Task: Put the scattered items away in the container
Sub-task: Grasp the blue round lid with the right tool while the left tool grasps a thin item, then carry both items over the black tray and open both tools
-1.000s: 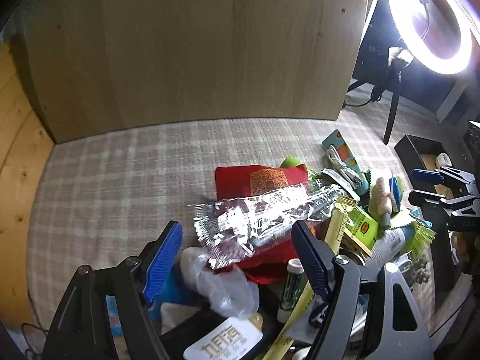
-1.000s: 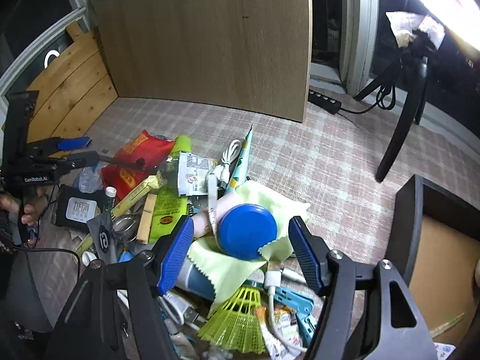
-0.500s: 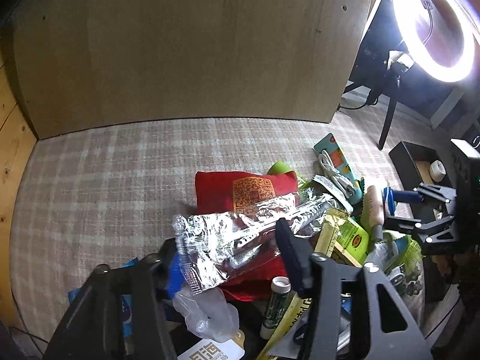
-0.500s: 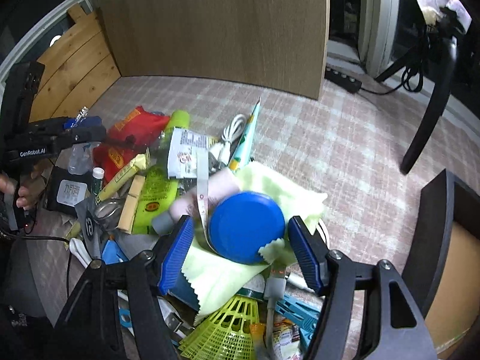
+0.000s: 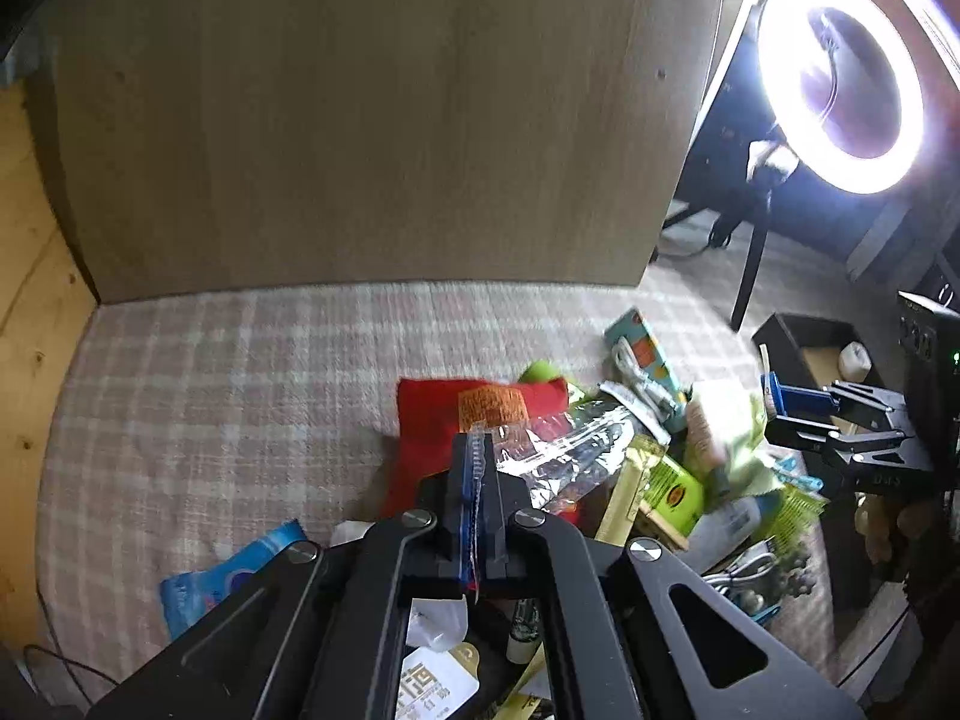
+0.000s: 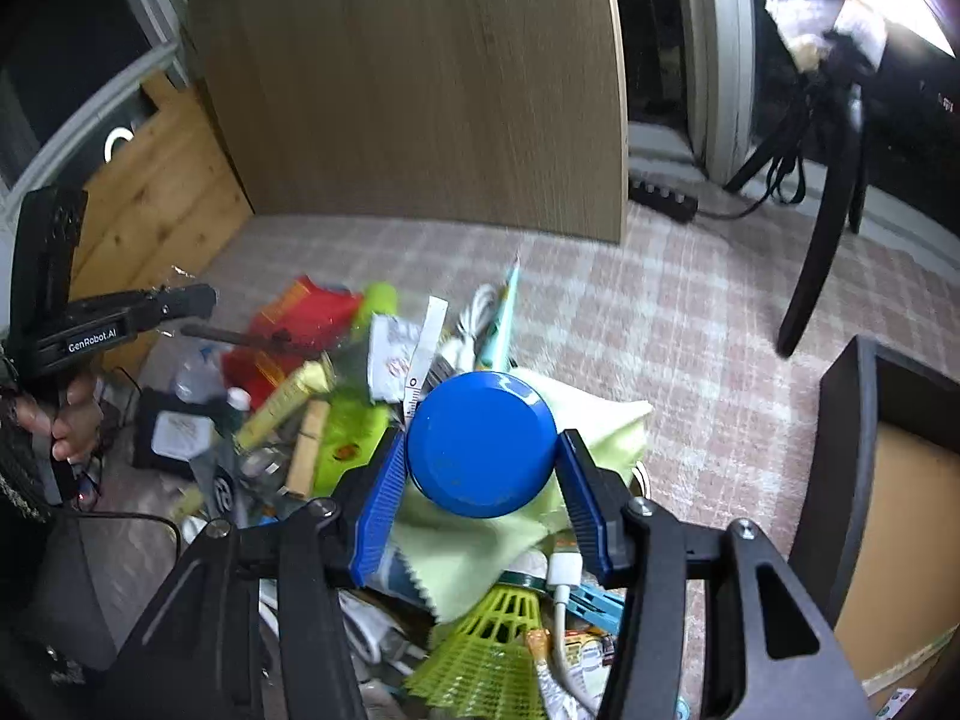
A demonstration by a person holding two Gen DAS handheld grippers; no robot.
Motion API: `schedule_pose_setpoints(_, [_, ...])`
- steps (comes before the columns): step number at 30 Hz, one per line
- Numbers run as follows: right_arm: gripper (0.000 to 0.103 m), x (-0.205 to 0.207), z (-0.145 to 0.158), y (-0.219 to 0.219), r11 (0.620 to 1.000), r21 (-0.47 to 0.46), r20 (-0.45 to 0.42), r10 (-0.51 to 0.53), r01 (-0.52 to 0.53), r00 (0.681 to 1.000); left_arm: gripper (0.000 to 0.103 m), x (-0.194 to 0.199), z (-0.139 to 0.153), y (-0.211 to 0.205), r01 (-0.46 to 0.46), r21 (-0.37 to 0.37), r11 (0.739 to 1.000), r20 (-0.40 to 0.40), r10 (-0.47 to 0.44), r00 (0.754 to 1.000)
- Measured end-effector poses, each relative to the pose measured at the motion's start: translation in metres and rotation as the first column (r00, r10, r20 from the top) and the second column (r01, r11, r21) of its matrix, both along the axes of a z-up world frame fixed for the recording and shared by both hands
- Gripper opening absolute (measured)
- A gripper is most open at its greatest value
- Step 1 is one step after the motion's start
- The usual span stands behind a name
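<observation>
Mostly undone: the pile of scattered items sits on the plaid cloth (image 5: 240, 372), and the black container (image 6: 840, 468) lies to the right of the pile, apart from it. In the left wrist view 1 small white item (image 5: 855, 360) is visible inside the container; otherwise its brown floor looks bare, though part of the interior is out of frame.

Left gripper (image 5: 474, 468): fingers pressed together on the near edge of the silver foil wrapper (image 5: 564, 456). The wrapper's far end lies over the red packet (image 5: 432, 420) at the pile's left side.

Right gripper (image 6: 480, 480): blue pads touch both sides of the blue round lid-like disc (image 6: 480, 444), which sits atop the pale green cloth (image 6: 600, 420) at the pile's right side, nearest the container. Judged a closing pinch; whether the disc is clear of the cloth, cannot tell.

Left in the pile, with at least 8 more besides:
- green shuttlecock (image 6: 480, 654)
- white USB cable (image 6: 480, 306)
- yellow-green packet (image 6: 348, 438)
- wooden clothespin (image 6: 306, 450)
- black pouch with white label (image 6: 162, 438)
- blue wipes pack (image 5: 228, 576), left of the pile.

Judgement: early stage; 2 items gripped, neither delivered yet.
</observation>
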State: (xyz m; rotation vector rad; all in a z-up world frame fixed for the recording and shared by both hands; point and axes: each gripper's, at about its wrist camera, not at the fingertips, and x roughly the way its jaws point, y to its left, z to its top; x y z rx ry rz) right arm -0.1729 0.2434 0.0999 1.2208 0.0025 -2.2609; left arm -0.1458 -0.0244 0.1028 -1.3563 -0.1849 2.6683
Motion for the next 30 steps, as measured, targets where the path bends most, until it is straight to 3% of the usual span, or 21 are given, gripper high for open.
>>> schedule_pose_setpoints(16, [0.050, 0.031, 0.059, 0.034, 0.987, -0.119, -0.116, -0.119, 0.105, 0.986, 0.000, 0.040, 0.100, 0.000, 0.000, 0.032, 1.000, -0.220, 0.007, 0.975])
schedule_pose_setpoints(22, [0.050, 0.060, 0.086, 0.058, 0.980, -0.118, -0.161, -0.177, 0.159, 0.971, 0.000, 0.056, 0.125, 0.026, 0.062, 0.024, 0.998, -0.278, -0.053, 0.959])
schedule_pose_setpoints(30, [0.050, 0.103, 0.104, 0.119, 0.954, -0.117, -0.170, -0.291, 0.274, 0.941, 0.000, 0.067, 0.134, 0.092, 0.167, 0.046, 0.985, -0.290, -0.147, 0.946])
